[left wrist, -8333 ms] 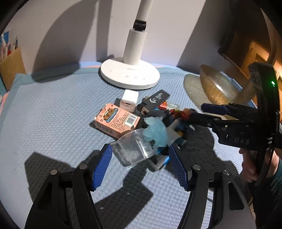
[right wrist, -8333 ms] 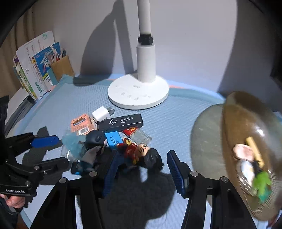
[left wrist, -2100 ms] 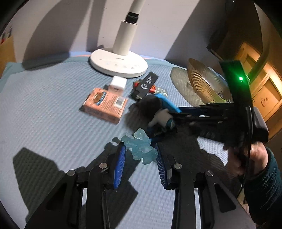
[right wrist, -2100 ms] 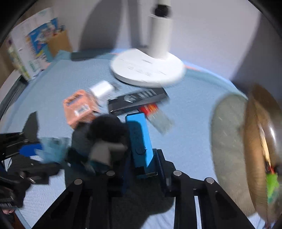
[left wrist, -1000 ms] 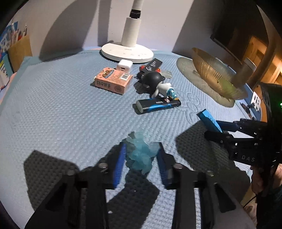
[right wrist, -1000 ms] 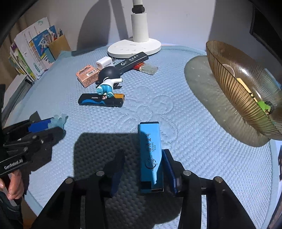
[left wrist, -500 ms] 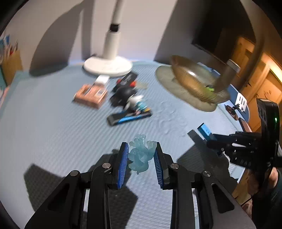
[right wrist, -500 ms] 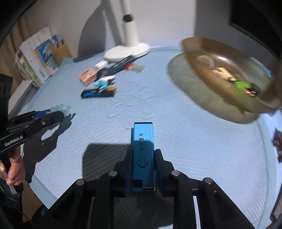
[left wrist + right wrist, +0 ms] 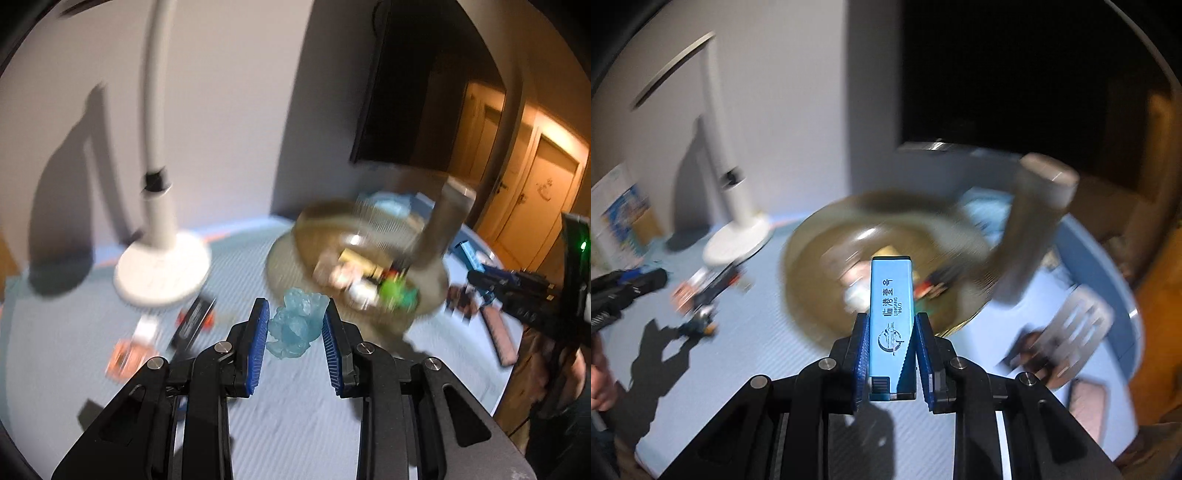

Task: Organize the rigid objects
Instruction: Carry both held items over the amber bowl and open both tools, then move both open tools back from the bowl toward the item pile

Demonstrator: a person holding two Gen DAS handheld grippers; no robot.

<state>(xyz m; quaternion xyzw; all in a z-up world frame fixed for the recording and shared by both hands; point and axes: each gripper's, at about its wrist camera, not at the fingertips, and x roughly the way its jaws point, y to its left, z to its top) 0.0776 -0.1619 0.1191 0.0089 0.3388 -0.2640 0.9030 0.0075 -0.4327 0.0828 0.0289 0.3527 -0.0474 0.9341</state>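
Observation:
My left gripper [image 9: 294,314] is shut on a pale blue translucent figurine [image 9: 295,325], held above the blue mat just in front of the amber glass bowl [image 9: 295,236]. My right gripper [image 9: 890,321] is shut on a light blue lighter [image 9: 891,314] with printed characters, held up in front of the same bowl [image 9: 812,236]. The bowl holds several small items, blurred by motion. The right gripper also shows at the right of the left wrist view [image 9: 476,275], with the lighter [image 9: 468,254] sticking up from it.
A white desk lamp [image 9: 160,258] stands at the back left. A black lighter [image 9: 194,321], a white charger [image 9: 146,328] and an orange box [image 9: 123,358] lie on the mat left of the bowl. A small figure [image 9: 701,321] lies nearby. Flat items [image 9: 1082,321] lie right of the bowl.
Both grippers have lifted and swung toward the bowl, each still holding its object. The bowl is now close and central in both views.

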